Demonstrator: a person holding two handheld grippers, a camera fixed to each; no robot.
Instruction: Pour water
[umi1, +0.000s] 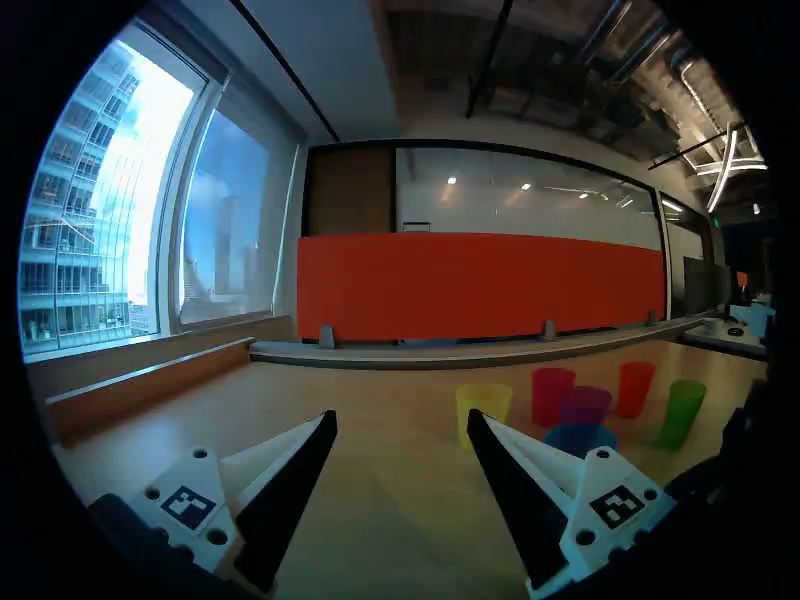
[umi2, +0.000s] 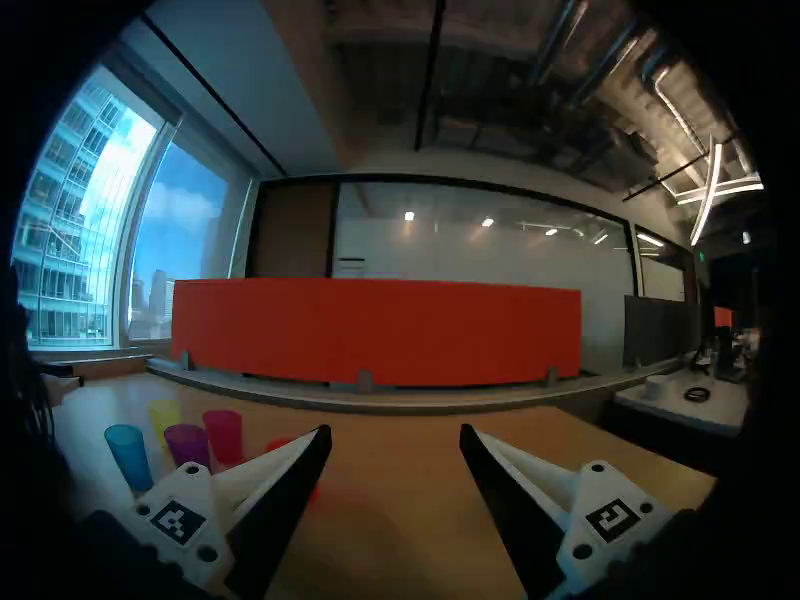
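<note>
Several coloured plastic cups stand together on a wooden table (umi1: 400, 500). In the left gripper view I see a yellow cup (umi1: 482, 408), a pink cup (umi1: 551, 394), a purple cup (umi1: 585, 405), a blue cup (umi1: 580, 438), an orange cup (umi1: 634, 388) and a green cup (umi1: 682, 411). My left gripper (umi1: 400, 428) is open, low over the table, just short of the yellow cup. My right gripper (umi2: 393, 443) is open with nothing between its fingers. To its left stand the blue cup (umi2: 129, 455), purple cup (umi2: 185, 445), pink cup (umi2: 223, 436) and yellow cup (umi2: 163, 418).
An orange partition (umi1: 480, 285) on a grey rail closes the table's far side. Large windows (umi1: 110, 220) and a wooden ledge (umi1: 140, 385) run along the left. Another desk (umi2: 690, 400) with small items stands to the right.
</note>
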